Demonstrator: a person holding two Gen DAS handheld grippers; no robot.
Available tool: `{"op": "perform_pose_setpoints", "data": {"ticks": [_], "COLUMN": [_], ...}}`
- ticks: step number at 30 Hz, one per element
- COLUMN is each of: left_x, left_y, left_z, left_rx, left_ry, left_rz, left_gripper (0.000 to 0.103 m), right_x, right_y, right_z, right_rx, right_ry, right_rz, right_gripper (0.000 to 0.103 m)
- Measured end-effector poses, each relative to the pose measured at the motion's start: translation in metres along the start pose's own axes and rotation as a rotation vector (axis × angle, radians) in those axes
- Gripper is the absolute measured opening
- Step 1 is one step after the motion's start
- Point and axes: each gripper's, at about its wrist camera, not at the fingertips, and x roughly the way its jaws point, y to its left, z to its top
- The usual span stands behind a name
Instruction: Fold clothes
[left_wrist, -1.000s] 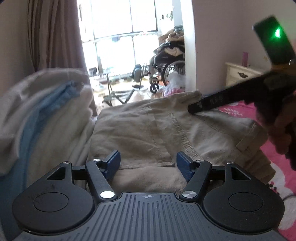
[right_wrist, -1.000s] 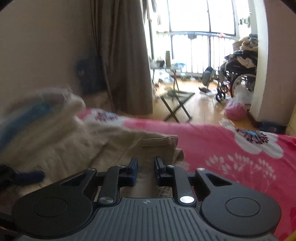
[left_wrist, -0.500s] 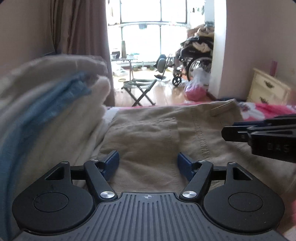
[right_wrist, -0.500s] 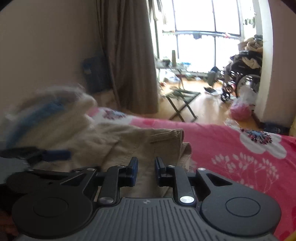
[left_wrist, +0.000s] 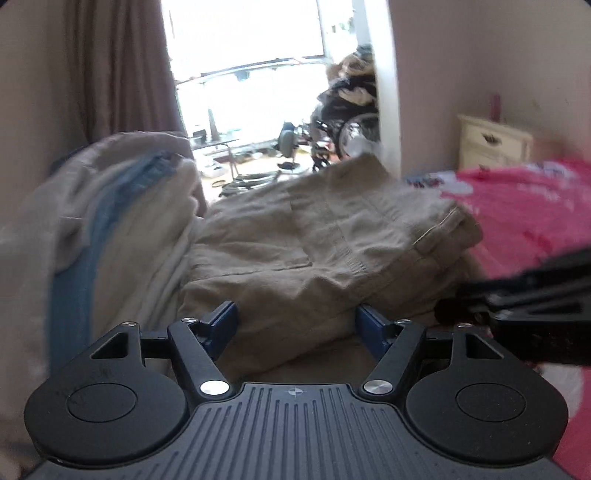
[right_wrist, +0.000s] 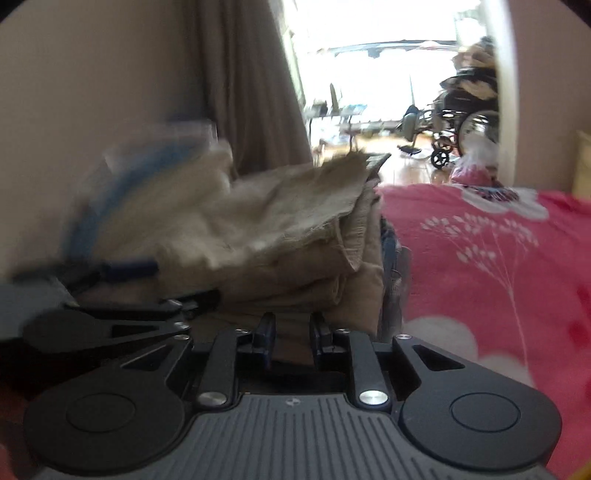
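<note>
At the near edge of the bed, the left gripper (left_wrist: 297, 325) stands with jaws spread wide and nothing between them, while the right gripper (right_wrist: 291, 338), which a second ago hovered over the far hem, has swung in low beside it, its narrow jaws having just been opening with no cloth in them. Just beyond both, the folded khaki trousers (left_wrist: 332, 240) lie in a layered stack on the pink floral blanket (right_wrist: 498, 258), a cream-and-blue pile (left_wrist: 92, 221) to their left. With both grippers off the cloth, this fold looks finished.
</note>
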Motion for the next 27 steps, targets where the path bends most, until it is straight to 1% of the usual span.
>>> {"op": "perform_pose_setpoints", "data": {"ticks": [1, 4, 6, 8, 9, 10, 11, 13, 15, 17, 20, 21, 22, 24, 27], "left_x": [-0.01, -0.051, -0.076, -0.097, -0.107, -0.115, -0.123, -0.138, -0.15, -0.16, -0.17, -0.173, -0.175, -0.183, -0.19], "left_y": [0.005, 0.006, 0.008, 0.009, 0.009, 0.008, 0.008, 0.006, 0.004, 0.004, 0.006, 0.007, 0.009, 0.01, 0.013], "left_z": [0.0, -0.008, -0.017, -0.028, -0.036, -0.043, -0.051, -0.065, -0.076, -0.083, -0.088, -0.089, -0.089, -0.092, -0.092], "left_rx": [-0.013, 0.002, -0.013, -0.04, -0.057, -0.077, -0.098, -0.142, -0.181, -0.208, -0.226, -0.234, -0.239, -0.245, -0.244], "left_ry": [-0.012, -0.042, -0.025, 0.003, 0.019, 0.035, 0.046, 0.069, 0.087, 0.102, 0.121, 0.127, 0.135, 0.142, 0.132], "left_rz": [-0.008, 0.013, 0.001, -0.014, -0.02, -0.024, -0.029, -0.03, -0.014, -0.001, 0.015, 0.018, 0.017, 0.022, 0.032], "left_gripper": [0.071, 0.072, 0.073, 0.076, 0.081, 0.084, 0.086, 0.098, 0.1, 0.103, 0.103, 0.103, 0.103, 0.103, 0.103], "right_x": [-0.016, -0.058, -0.081, -0.097, -0.105, -0.11, -0.113, -0.119, -0.123, -0.129, -0.138, -0.141, -0.144, -0.149, -0.157], "right_y": [0.0, 0.001, 0.009, 0.016, 0.021, 0.024, 0.027, 0.034, 0.042, 0.05, 0.06, 0.063, 0.066, 0.071, 0.077], "right_z": [-0.006, -0.034, -0.052, -0.065, -0.07, -0.073, -0.075, -0.079, -0.083, -0.086, -0.089, -0.09, -0.091, -0.092, -0.093], "right_rx": [0.029, 0.037, 0.009, -0.022, -0.031, -0.03, -0.025, -0.024, -0.039, -0.051, -0.069, -0.075, -0.081, -0.093, -0.115], "right_ry": [-0.003, 0.047, 0.073, 0.091, 0.102, 0.113, 0.127, 0.15, 0.161, 0.154, 0.142, 0.141, 0.139, 0.124, 0.091], "right_rz": [0.006, -0.011, -0.04, -0.062, -0.07, -0.072, -0.073, -0.08, -0.097, -0.119, -0.155, -0.168, -0.181, -0.2, -0.199], "right_gripper": [0.025, 0.032, 0.04, 0.043, 0.046, 0.05, 0.057, 0.061, 0.068, 0.073, 0.08, 0.085, 0.088, 0.098, 0.102]}}
